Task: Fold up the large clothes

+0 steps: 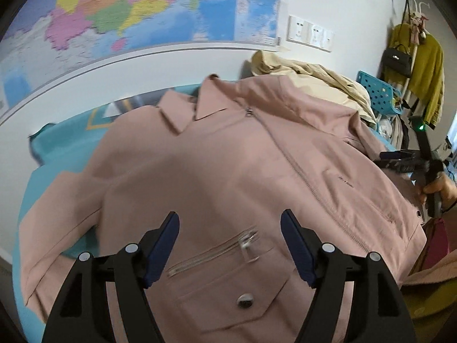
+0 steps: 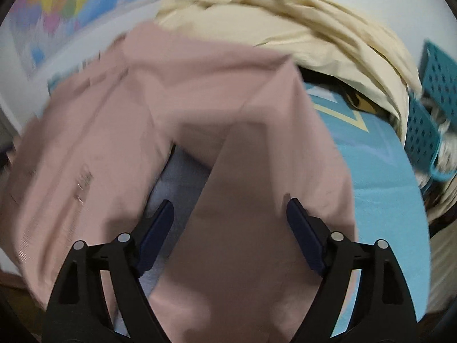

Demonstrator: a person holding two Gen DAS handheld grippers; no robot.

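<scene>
A: So, the left tongs (image 1: 230, 225)?
B: Spread wide, nothing between the blue pads (image 1: 162, 250). They hang over the lower front of the pink jacket (image 1: 228, 157), just above its chest zip pocket (image 1: 214, 253) and the snap flap (image 1: 245, 300) under it.

A: And the right tongs (image 2: 230, 214)?
B: Wide apart too. A fold of the jacket (image 2: 242, 214), perhaps a sleeve, lies between the pads (image 2: 155, 237), but they do not press on it. The view is blurred.

A: Where does the jacket lie?
B: Front up on a teal sheet (image 1: 65, 140), collar (image 1: 194, 105) toward the wall, zipper (image 1: 288, 160) closed and running slantwise. In the left view the right tongs (image 1: 400, 160) show at the jacket's far right edge, held by a hand (image 1: 440, 188).

A: Beyond the jacket?
B: A crumpled cream garment (image 1: 322, 77) touches its shoulder at the back. In the right view that same garment (image 2: 300, 20) is heaped behind the pink cloth, with the sheet (image 2: 371, 171) bare beside it.

A: Further out?
B: A map (image 1: 128, 8) on the wall, switches (image 1: 311, 33), a blue perforated basket (image 1: 377, 94), and a rack with a yellow-green coat (image 1: 428, 68) and a black bag (image 1: 397, 57).
</scene>
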